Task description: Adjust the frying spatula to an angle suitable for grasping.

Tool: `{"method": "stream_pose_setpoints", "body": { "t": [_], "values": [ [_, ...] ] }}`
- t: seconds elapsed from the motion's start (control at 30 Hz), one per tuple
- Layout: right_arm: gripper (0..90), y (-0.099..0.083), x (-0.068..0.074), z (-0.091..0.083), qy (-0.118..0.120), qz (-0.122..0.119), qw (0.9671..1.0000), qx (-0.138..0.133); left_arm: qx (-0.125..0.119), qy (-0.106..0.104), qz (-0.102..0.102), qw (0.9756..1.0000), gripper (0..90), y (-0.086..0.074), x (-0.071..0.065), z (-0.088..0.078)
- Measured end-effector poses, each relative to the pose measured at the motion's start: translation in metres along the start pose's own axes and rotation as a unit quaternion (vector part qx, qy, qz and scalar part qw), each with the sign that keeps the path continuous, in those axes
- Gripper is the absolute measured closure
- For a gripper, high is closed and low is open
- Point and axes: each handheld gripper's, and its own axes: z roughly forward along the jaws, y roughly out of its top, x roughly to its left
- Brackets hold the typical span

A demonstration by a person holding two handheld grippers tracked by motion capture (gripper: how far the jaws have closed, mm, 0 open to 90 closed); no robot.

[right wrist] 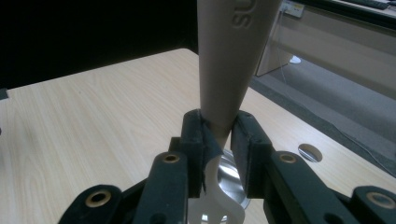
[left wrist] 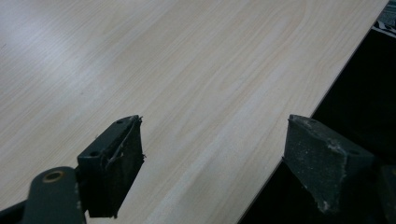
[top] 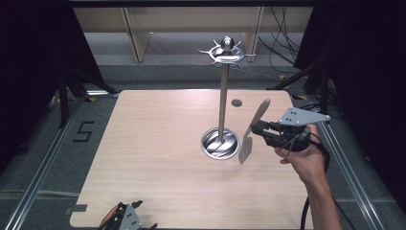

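A spatula (top: 249, 139) with a beige handle and a pale blade hangs tilted above the table, just right of a metal utensil stand (top: 223, 100). My right gripper (top: 256, 128) is shut on the spatula where handle meets blade. In the right gripper view the handle (right wrist: 233, 60) rises between the closed pads of the right gripper (right wrist: 219, 135), with the stand's round base (right wrist: 231, 179) behind. The stand has a hook ring (top: 225, 51) on top. My left gripper (top: 143, 214) rests at the table's near left edge. In its own view the left gripper (left wrist: 215, 154) is open with nothing between its jaws.
The light wooden table (top: 153, 143) has a small round hole (top: 236, 102) near its far right corner. Dark curtains hang on both sides, and cables lie on the floor behind. A metal rail (top: 43, 163) runs along the floor at left.
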Motion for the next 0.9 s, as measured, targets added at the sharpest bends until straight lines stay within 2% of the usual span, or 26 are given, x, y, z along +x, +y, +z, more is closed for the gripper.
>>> {"method": "stream_pose_setpoints", "body": {
  "t": [0.03,0.23,0.43,0.47,0.5,0.53,0.57,0.63,0.67,0.7,0.73,0.77,0.83,0.9],
  "values": [
    [75.7,0.003,0.000,0.001,-0.002,0.006,1.0000,0.000,0.000,0.000,0.000,1.0000,18.9,0.000,0.000,0.000],
    [75.6,0.020,-0.002,0.007,-0.003,-0.003,1.0000,0.005,0.000,0.000,0.000,1.0000,18.9,0.000,0.000,0.000],
    [75.7,0.036,0.001,0.016,-0.013,0.013,0.9998,0.010,0.000,-0.001,0.000,1.0000,18.9,0.000,0.000,0.000],
    [75.7,0.039,0.000,0.017,-0.017,0.008,0.9997,0.014,-0.001,-0.004,-0.002,1.0000,18.9,0.000,0.000,0.000],
    [75.6,0.042,0.000,0.019,-0.009,0.014,0.9997,0.020,-0.008,-0.002,-0.010,0.9999,18.9,0.000,-0.001,0.001],
    [75.7,0.044,0.000,0.022,-0.020,0.013,0.9996,0.015,-0.013,-0.002,-0.015,0.9998,18.9,0.000,-0.002,0.002],
    [75.6,0.046,-0.001,0.022,-0.017,0.007,0.9996,0.022,-0.001,-0.004,-0.002,1.0000,18.8,0.000,0.000,0.000],
    [75.6,0.049,-0.001,0.027,-0.027,0.005,0.9994,0.019,-0.002,-0.004,-0.003,1.0000,18.8,0.000,0.000,0.000],
    [75.6,0.052,0.000,0.029,-0.013,0.010,0.9994,0.031,-0.002,-0.004,-0.003,1.0000,18.8,0.000,0.000,0.000],
    [75.6,0.053,-0.001,0.029,-0.024,0.002,0.9993,0.027,0.001,-0.004,0.001,1.0000,18.8,0.000,0.000,-0.001],
    [75.6,0.055,0.001,0.031,-0.026,0.011,0.9993,0.023,0.002,-0.003,0.003,1.0000,18.8,0.000,0.001,-0.001],
    [75.7,0.057,-0.001,0.032,-0.019,0.005,0.9994,0.028,0.003,-0.003,0.003,1.0000,18.8,0.000,0.001,-0.001],
    [75.6,0.059,0.001,0.034,-0.023,0.012,0.9993,0.027,0.002,-0.003,0.003,1.0000,18.8,0.000,0.001,-0.001],
    [75.6,0.063,0.000,0.035,-0.023,0.000,0.9992,0.032,0.002,-0.003,0.003,1.0000,18.8,0.000,0.001,-0.001]
  ]
}}
